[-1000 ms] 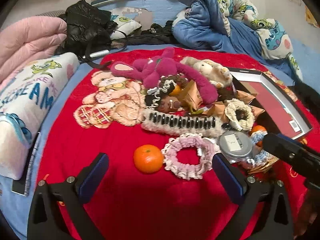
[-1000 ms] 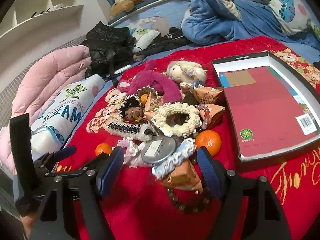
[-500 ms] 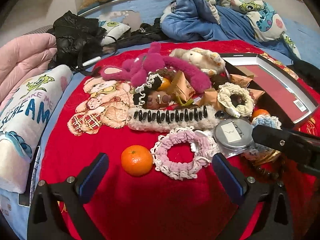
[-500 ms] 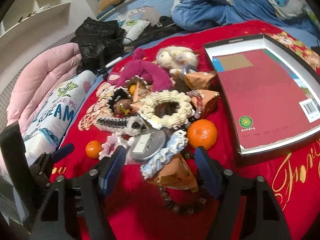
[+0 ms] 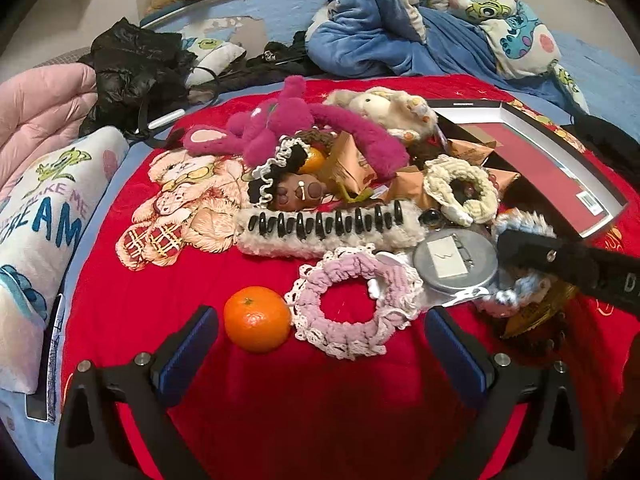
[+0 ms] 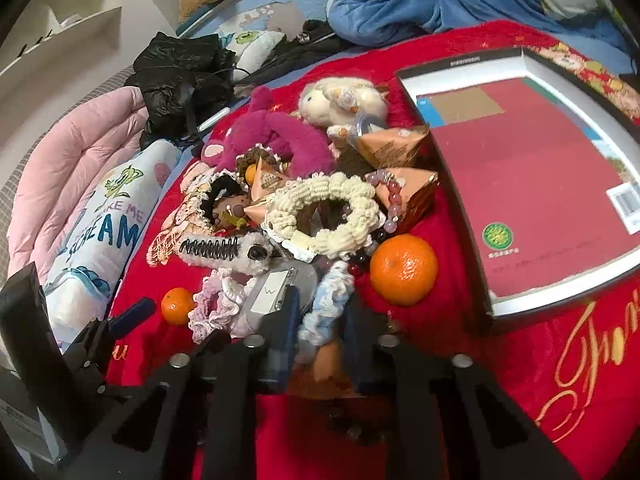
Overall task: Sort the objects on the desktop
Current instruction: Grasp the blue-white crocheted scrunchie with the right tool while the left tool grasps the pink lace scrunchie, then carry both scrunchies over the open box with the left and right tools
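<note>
A heap of small things lies on the red cloth [image 5: 168, 280]: a pink scrunchie [image 5: 352, 308], a tangerine [image 5: 257, 319], a cream scrunchie [image 6: 324, 216], a furry hair clip [image 5: 328, 228], a round tin [image 5: 454, 262] and plush toys. My left gripper [image 5: 320, 352] is open, just short of the tangerine and the pink scrunchie. My right gripper [image 6: 320, 320] points down at the heap's near edge. Its jaws are closing and the pads press on a blue and white scrunchie [image 6: 326, 300]. A second tangerine [image 6: 403, 269] sits just right of it.
An open box lid [image 6: 496, 304] holding a red book [image 6: 532, 184] lies at the right. Pillows [image 5: 36, 216], a pink quilt, a black bag [image 6: 180, 76] and blue bedding [image 5: 380, 36] ring the cloth. Brown beads [image 6: 348, 428] lie under my right gripper.
My right gripper's fingers have come together from wide apart onto the blue and white scrunchie. Both views have tilted slightly. The left gripper has stayed open in place.
</note>
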Tool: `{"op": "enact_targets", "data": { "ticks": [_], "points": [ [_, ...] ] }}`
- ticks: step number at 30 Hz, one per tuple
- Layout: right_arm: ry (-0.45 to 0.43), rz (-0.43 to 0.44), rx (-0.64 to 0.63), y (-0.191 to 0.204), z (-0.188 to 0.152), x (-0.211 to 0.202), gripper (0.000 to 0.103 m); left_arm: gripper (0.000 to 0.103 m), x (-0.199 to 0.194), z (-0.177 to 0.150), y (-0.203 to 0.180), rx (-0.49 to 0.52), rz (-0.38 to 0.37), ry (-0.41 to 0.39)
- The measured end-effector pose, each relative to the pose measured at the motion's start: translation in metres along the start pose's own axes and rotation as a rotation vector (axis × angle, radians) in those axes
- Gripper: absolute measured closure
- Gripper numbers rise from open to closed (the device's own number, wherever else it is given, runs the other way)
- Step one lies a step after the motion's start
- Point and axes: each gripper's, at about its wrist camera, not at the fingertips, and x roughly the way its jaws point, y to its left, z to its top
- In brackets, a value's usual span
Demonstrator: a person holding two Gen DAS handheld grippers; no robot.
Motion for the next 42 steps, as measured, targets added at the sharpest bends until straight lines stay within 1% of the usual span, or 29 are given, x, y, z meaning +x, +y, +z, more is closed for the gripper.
{"op": "enact_targets", "data": {
  "ticks": [3, 7, 9, 10, 11, 12, 13, 14, 15, 17, 18, 20, 22, 26, 30, 33, 37, 42],
  "points": [
    [-0.032, 0.009, -0.011, 0.004, 0.001, -0.008, 0.092, 0.001, 0.001, -0.001, -0.002, 0.012, -0.003, -0.001],
    [-0.071, 0.031, -0.013, 0.007, 0.001, -0.02, 0.093, 0.014, 0.002, -0.001, -0.001, 0.009, 0.017, -0.001],
    [-0.103, 0.041, -0.02, 0.008, 0.002, -0.029, 0.093, 0.018, 0.001, -0.001, 0.0, 0.006, 0.015, -0.007],
    [-0.117, 0.047, -0.026, 0.009, 0.002, -0.033, 0.093, 0.025, 0.0, -0.001, 0.001, 0.007, 0.018, -0.014],
    [-0.135, 0.053, -0.029, 0.01, 0.002, -0.038, 0.093, 0.037, -0.002, -0.001, 0.001, 0.009, 0.021, -0.021],
    [-0.147, 0.057, -0.028, 0.009, 0.003, -0.041, 0.093, 0.044, -0.004, -0.001, 0.002, 0.01, 0.024, -0.029],
    [-0.156, 0.066, -0.025, 0.008, 0.004, -0.045, 0.093, 0.058, -0.006, 0.0, 0.003, 0.009, 0.029, -0.037],
    [-0.161, 0.075, -0.025, 0.007, 0.004, -0.047, 0.093, 0.066, -0.008, 0.0, 0.006, -0.002, 0.03, -0.043],
    [-0.166, 0.076, -0.023, 0.007, 0.004, -0.049, 0.093, 0.068, -0.008, 0.0, 0.008, -0.008, 0.022, -0.042],
    [-0.176, 0.069, -0.023, 0.006, 0.004, -0.052, 0.093, 0.081, -0.01, -0.001, 0.011, -0.016, 0.011, -0.037],
    [-0.177, 0.072, -0.024, 0.005, 0.004, -0.053, 0.093, 0.085, -0.011, -0.001, 0.013, -0.024, 0.005, -0.035],
    [-0.183, 0.069, -0.023, 0.005, 0.004, -0.055, 0.093, 0.087, -0.012, -0.001, 0.018, -0.061, -0.028, -0.023],
    [-0.188, 0.066, -0.031, 0.006, 0.003, -0.056, 0.093, 0.087, -0.015, -0.003, 0.018, -0.054, -0.052, -0.026],
    [-0.193, 0.063, -0.05, 0.008, 0.002, -0.057, 0.093, 0.089, -0.023, -0.006, 0.018, -0.051, -0.066, -0.053],
    [-0.192, 0.053, -0.072, 0.012, 0.001, -0.056, 0.093, 0.09, -0.029, -0.006, 0.021, -0.064, -0.063, -0.074],
    [-0.191, 0.052, -0.083, 0.014, 0.0, -0.055, 0.093, 0.091, -0.034, -0.006, 0.022, -0.065, -0.042, -0.089],
    [-0.198, 0.054, -0.088, 0.015, 0.0, -0.056, 0.093, 0.091, -0.043, -0.005, 0.027, -0.097, -0.031, -0.117],
    [-0.218, 0.046, -0.109, 0.018, 0.0, -0.062, 0.093, 0.091, -0.06, -0.004, 0.028, -0.117, -0.033, -0.151]
  ]
}}
